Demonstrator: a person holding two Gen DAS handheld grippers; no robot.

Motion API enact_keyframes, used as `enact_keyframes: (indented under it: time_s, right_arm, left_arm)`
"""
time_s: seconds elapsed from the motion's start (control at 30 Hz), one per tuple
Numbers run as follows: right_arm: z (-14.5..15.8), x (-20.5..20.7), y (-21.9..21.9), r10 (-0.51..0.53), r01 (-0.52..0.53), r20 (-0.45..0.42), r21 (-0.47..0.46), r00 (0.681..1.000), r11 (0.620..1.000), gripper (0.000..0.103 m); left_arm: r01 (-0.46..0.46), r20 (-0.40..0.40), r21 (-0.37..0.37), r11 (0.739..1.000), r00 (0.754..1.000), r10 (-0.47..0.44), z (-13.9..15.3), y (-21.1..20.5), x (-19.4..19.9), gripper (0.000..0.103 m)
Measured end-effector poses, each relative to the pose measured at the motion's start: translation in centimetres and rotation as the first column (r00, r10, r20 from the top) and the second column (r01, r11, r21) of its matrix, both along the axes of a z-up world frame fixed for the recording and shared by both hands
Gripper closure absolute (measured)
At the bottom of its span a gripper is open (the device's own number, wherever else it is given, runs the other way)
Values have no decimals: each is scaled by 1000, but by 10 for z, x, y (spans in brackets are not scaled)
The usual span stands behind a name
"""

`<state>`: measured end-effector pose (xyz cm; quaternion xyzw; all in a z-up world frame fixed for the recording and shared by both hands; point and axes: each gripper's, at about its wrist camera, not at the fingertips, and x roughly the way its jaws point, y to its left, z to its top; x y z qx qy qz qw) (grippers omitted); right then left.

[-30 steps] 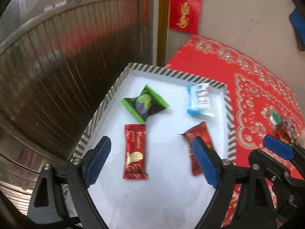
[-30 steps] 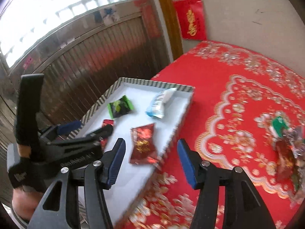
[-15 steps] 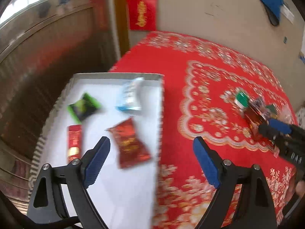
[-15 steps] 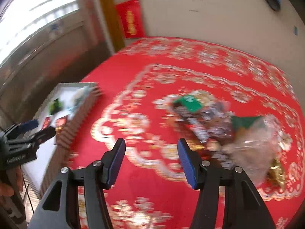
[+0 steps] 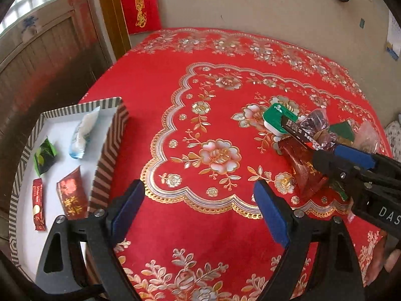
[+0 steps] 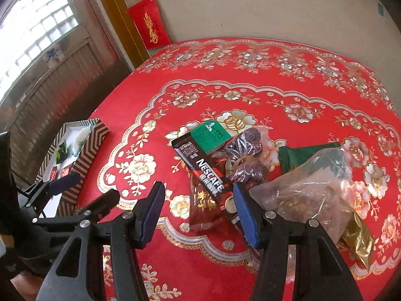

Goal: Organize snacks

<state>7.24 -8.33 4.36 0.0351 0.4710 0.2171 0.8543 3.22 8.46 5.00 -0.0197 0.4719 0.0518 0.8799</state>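
The left gripper [image 5: 198, 209] hangs over the red tablecloth [image 5: 200, 87] with jaws spread wide, nothing between them. The right gripper [image 6: 198, 212] is released above the snack pile [image 6: 240, 165] toward the cloth's right edge, straddling the Nescafé packet [image 6: 200, 170] without pressing it. The striped tray [image 5: 110, 135] at the left edge holds four wrapped snacks.

Left gripper [image 5: 198, 209]: jaws wide apart, nothing between the blue pads [image 5: 269, 212], pitched down over the near-left part of the tablecloth. Right gripper [image 6: 199, 212]: jaws parted about halfway, pads clear of everything, empty, also angled down, over the middle of the cloth toward its right side. Both grippers sit side by side, well apart, each visible in the other's camera. A bit of hand [image 6: 10, 255] shows at the lower left edge behind the left gripper.
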Motion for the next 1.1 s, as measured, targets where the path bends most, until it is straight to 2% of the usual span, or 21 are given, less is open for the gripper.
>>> enact_keyframes:
  time_s: [0.3, 0.43, 0.57, 0.7, 0.83, 0.93, 1.1]
  right_arm:
    - [-7, 9, 7, 22, -22, -19, -16, 1000, 1000, 42]
    - [-5, -5, 17, 107, -107, -55, 13, 993, 994, 42]
    - [3, -24, 28, 173, -173, -44, 0, 984, 985, 42]
    - [4, -31, 29, 198, -194, -66, 64, 978, 979, 42]
    - [12, -27, 18, 117, -117, 1, 20, 993, 993, 42]
    - [4, -9, 10, 105, -102, -61, 53, 993, 993, 42]
    - [-13, 11, 4, 43, -37, -85, 72, 995, 997, 42]
  left_arm:
    - [-35, -8, -5, 999, 999, 35, -2, 19, 3, 14]
    - [-36, -7, -4, 999, 999, 36, -3, 24, 1, 14]
    - [-52, -11, -11, 999, 999, 52, -5, 32, -2, 14]
    - [-59, -18, -21, 998, 998, 59, -7, 37, -5, 14]
    - [-46, -18, -12, 999, 999, 46, -6, 35, -8, 14]
    - [-40, -21, -20, 999, 999, 40, -7, 34, -10, 14]
    - [-26, -34, -12, 1000, 999, 25, -11, 29, -9, 14]
